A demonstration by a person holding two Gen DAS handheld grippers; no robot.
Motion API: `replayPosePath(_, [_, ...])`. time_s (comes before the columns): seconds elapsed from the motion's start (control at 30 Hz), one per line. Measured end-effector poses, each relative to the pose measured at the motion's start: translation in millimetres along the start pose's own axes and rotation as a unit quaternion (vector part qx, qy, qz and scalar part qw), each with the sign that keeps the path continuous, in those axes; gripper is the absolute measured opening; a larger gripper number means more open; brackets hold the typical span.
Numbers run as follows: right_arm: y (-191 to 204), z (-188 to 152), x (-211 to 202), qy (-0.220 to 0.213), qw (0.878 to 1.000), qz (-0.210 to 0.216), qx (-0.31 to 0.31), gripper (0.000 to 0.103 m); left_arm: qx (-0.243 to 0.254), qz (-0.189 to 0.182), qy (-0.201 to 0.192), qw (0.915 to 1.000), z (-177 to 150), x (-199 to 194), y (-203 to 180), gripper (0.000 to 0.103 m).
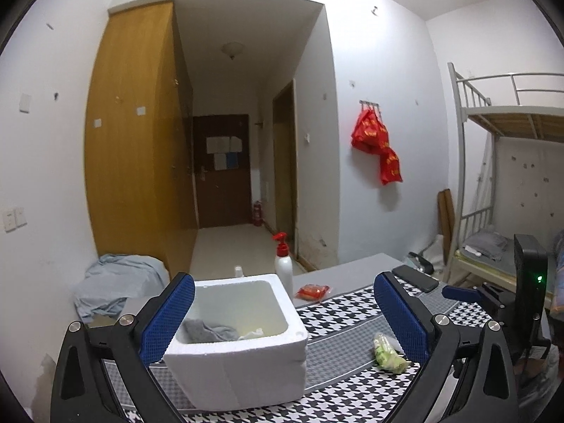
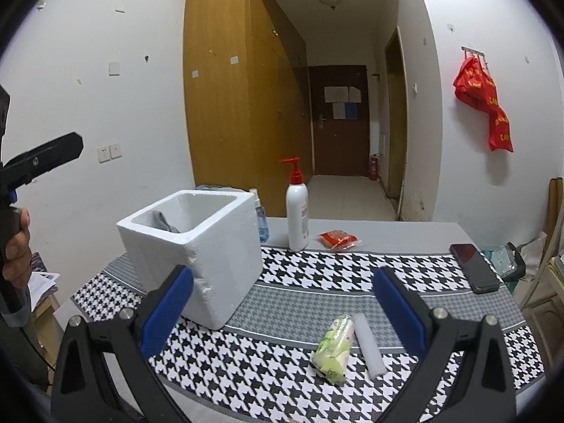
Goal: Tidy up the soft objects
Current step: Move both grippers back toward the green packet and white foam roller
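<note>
A white foam box (image 1: pixel 239 345) (image 2: pixel 197 246) stands on the houndstooth cloth (image 2: pixel 317 282), with a grey cloth (image 1: pixel 208 329) (image 2: pixel 162 220) and a white scrap (image 1: pixel 252 333) inside. My left gripper (image 1: pixel 282 313) hangs open over the box, empty. To the box's right lie a green soft packet (image 1: pixel 387 352) (image 2: pixel 335 349) and a white foam strip (image 2: pixel 368 343). My right gripper (image 2: pixel 282 310) is open and empty, just above and behind those two. A red packet (image 1: pixel 312 290) (image 2: pixel 336 239) lies farther back.
A white pump bottle (image 1: pixel 283 264) (image 2: pixel 297 208) and a small blue bottle (image 2: pixel 261 220) stand behind the box. A black phone (image 1: pixel 416 276) (image 2: pixel 474 266) lies at the table's right. A bunk bed (image 1: pixel 507 176) is to the right, and a person's hand (image 2: pixel 16 246) at the left.
</note>
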State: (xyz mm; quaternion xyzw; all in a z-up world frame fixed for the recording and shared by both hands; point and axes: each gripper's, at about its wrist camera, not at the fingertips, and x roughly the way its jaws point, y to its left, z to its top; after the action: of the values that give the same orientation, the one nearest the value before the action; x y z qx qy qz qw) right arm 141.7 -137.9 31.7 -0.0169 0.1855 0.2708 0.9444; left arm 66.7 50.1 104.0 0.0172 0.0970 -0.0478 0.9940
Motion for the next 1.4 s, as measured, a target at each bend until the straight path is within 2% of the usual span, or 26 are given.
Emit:
replayPosePath(0.17, [-1,-3,-10,-0.003,1.0,0.006,0.004,0.103,-0.009,0.021,-0.006,0.9997,-12,-6,-9,0.102])
replayPosePath(0.3, [-4,-7,-22,-0.011,1.0,-0.006,0.009,0.103,-0.007,0.032,-0.014,0.9994,-24,-6,-16,0.102])
replayPosePath(0.47, [-7,-12,-36,-0.023,0.999,-0.031,0.005,0.103,-0.024,0.014,0.001,0.9996,-37,1,-22,0.102])
replayPosePath(0.6, [-13,-18,-44,-0.028,0.999,-0.042,0.015,0.103,-0.04,0.004,-0.011,0.9991,-43,-1,-29,0.102])
replayPosePath(0.87, [-19,-30,-44,-0.018,0.997,-0.071,0.018,0.103,-0.007,-0.006,-0.008,0.9999,-53,5,-55,0.102])
replayPosePath(1.4, [-45,-44,-47,-0.004,0.991,-0.131,0.031,0.103,-0.027,-0.043,0.032,0.9982,-65,35,-63,0.102])
